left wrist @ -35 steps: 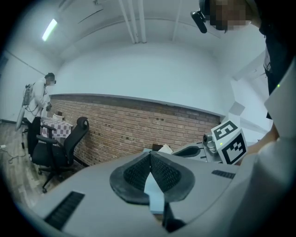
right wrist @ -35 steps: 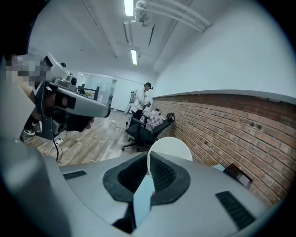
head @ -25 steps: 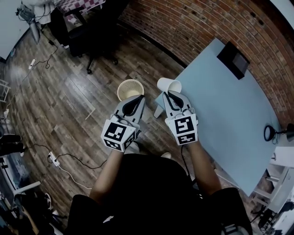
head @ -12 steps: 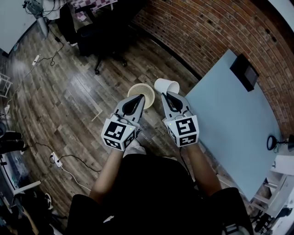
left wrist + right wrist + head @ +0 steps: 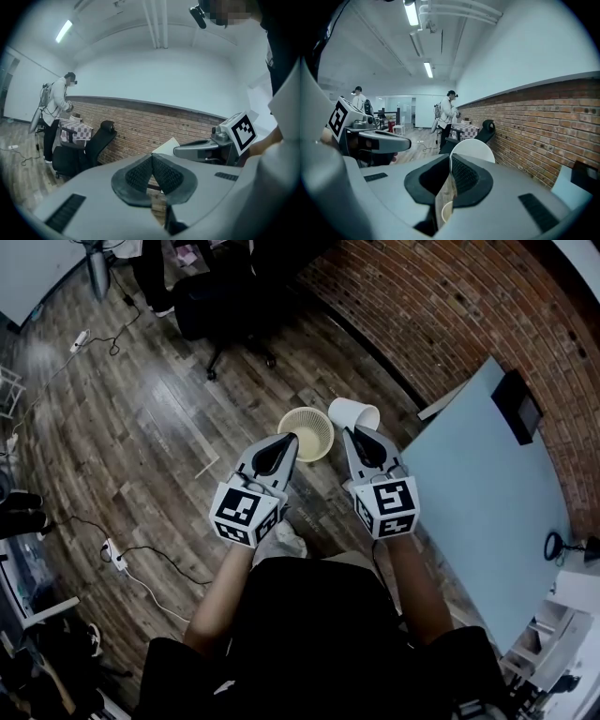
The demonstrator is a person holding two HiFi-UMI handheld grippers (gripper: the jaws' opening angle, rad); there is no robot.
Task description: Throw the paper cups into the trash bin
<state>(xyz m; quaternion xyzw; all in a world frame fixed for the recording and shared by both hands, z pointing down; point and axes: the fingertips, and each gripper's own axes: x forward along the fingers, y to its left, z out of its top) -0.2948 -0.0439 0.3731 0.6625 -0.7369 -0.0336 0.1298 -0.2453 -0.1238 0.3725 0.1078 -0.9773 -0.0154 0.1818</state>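
Person: dark-clothed torso (image 5: 309, 634) fills the lower centre of the head view, both forearms reaching up the frame.
Left gripper: (image 5: 290, 440) left of centre in the head view; in its own view (image 5: 151, 157) the ribbed pads meet with nothing between them.
Right gripper: (image 5: 352, 431) just right of centre; in its own view (image 5: 450, 160) the jaws stand narrow, pinching the thin wall of the paper cup.
Paper cup: (image 5: 353, 414) white, held by its rim at the right gripper's tip, its mouth towards the camera, above the floor just right of the trash bin; it shows as a white disc (image 5: 472, 149) beyond the jaws.
Trash bin: (image 5: 306, 433) cream, round, open-topped, standing on the floor at centre frame, between the two gripper tips and slightly beyond the left one.
Floor: dark wood planks (image 5: 141, 446) across the left half, a power strip (image 5: 111, 554) and cable at the left edge.
Table: pale blue top (image 5: 487, 493) along the right side, a black flat object (image 5: 518, 407) near its far corner.
Office chair: black (image 5: 225, 310), upper centre.
Brick wall: (image 5: 441, 306) across the upper right.
Standing person: (image 5: 449, 115) far down the room, centre of the right gripper view.
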